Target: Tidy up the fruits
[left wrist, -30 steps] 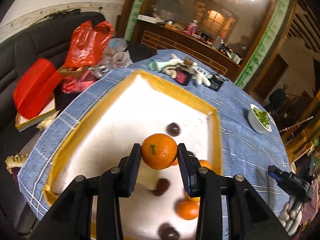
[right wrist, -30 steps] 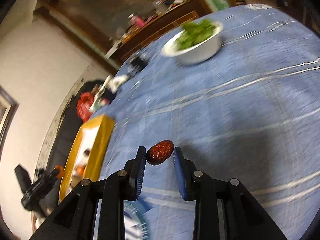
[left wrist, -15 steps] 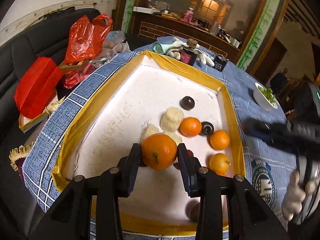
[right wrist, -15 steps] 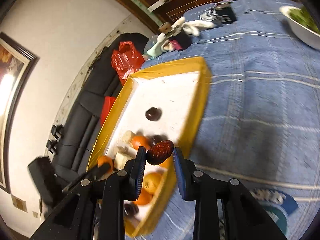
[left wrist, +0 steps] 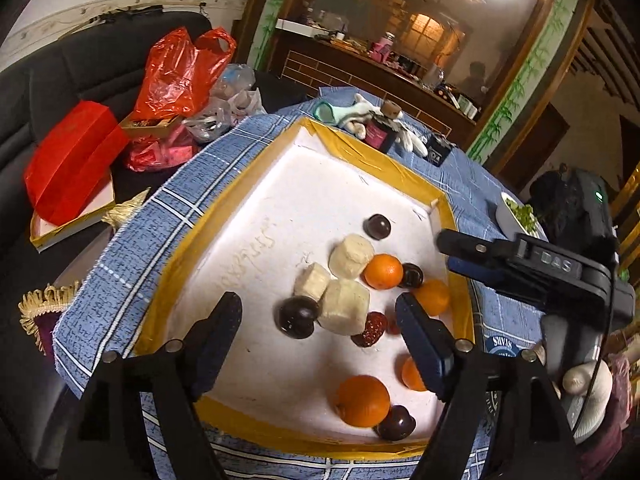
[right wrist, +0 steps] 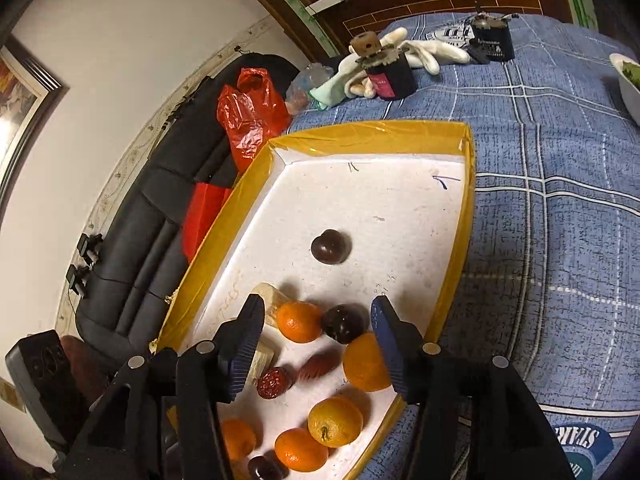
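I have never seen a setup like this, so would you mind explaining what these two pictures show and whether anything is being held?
No robot here: a person holds a two-finger gripper in each hand, each carrying a fisheye camera looking along its fingers. One picture comes from the left gripper, the other from the right gripper; the right one also shows from the side in the left view. Both hang over a white tray with a yellow taped rim, on a blue checked tablecloth. In it lie oranges, dark plums, red dates and pale peeled chunks. Both sets of jaws have just been opening and now stand open with nothing gripped between them.
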The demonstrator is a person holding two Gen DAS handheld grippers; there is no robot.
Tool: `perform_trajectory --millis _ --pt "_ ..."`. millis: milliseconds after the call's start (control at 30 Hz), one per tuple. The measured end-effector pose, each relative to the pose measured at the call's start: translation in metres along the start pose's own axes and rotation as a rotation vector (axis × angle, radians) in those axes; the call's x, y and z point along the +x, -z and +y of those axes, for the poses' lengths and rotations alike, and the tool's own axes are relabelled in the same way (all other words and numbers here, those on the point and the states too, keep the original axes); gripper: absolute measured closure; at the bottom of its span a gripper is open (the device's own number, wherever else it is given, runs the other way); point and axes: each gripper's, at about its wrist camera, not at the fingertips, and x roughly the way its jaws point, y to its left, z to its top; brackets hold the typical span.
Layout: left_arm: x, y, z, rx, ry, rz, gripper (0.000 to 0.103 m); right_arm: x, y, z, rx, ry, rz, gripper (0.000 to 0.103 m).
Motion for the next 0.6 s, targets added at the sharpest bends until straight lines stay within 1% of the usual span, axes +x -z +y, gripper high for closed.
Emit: perform_trajectory --millis 133,233,367,433,500,600 --pt "-0.008 -0.002 -0.002 -0.010 -0.008 -0.026 0.024 -0.028 0.008 0.001 -0.011 0.010 -0.058 0.042" --pt "-0.015 -0.002 -0.010 0.009 -0.022 -0.050 0.022 -0.051 0.022 0.002 -0.034 0.025 -0.099 0.040" --pt "-0.024 0.002 -0.035 0.076 -0.057 -0.091 0.020 -0.078 0.049 0.004 -0.093 0.096 -0.153 0.038" --pt "-0.028 0.005 -0.050 0.119 -0.084 -0.115 0.016 -0.089 0.065 0.005 -0.125 0.142 -0.180 0.035" --pt "-0.031 0.008 -0.063 0.149 -0.118 -0.133 0.007 -0.098 0.080 0.003 -0.143 0.191 -0.206 0.033" --pt "-0.033 0.013 -0.080 0.181 -0.145 -0.135 0.005 -0.112 0.102 -0.005 -0.146 0.272 -0.248 0.030"
